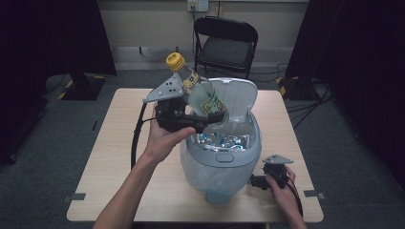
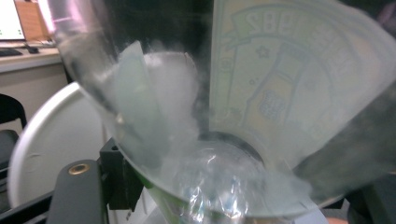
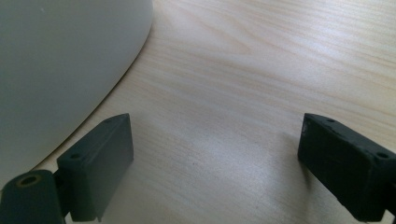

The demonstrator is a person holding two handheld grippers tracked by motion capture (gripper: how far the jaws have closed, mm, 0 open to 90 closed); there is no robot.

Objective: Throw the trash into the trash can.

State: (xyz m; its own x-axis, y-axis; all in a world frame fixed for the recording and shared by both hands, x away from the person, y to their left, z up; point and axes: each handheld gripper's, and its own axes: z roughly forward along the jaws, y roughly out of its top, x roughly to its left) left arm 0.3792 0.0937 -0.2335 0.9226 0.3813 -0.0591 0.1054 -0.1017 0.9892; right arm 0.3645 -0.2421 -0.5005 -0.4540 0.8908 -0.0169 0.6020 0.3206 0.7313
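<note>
Black tongs (image 1: 203, 121) with grey three-cornered plates, trailing black cables.

clear bottle (image 1: 203, 93) w/ yellow cap (image 1: 175, 61), grey bin (image 1: 222, 157)

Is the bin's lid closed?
No, the lid stands open behind the bin, and the left gripper holds a bottle over the opening.

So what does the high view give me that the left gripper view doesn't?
High view alone: the whole table, the chair, the bottle's yellow cap and the right gripper resting open beside the bin. Left gripper view alone: the label's print seen through the glass, close up. Both: the tilted bottle clamped in the left gripper over the bin's open lid.
</note>
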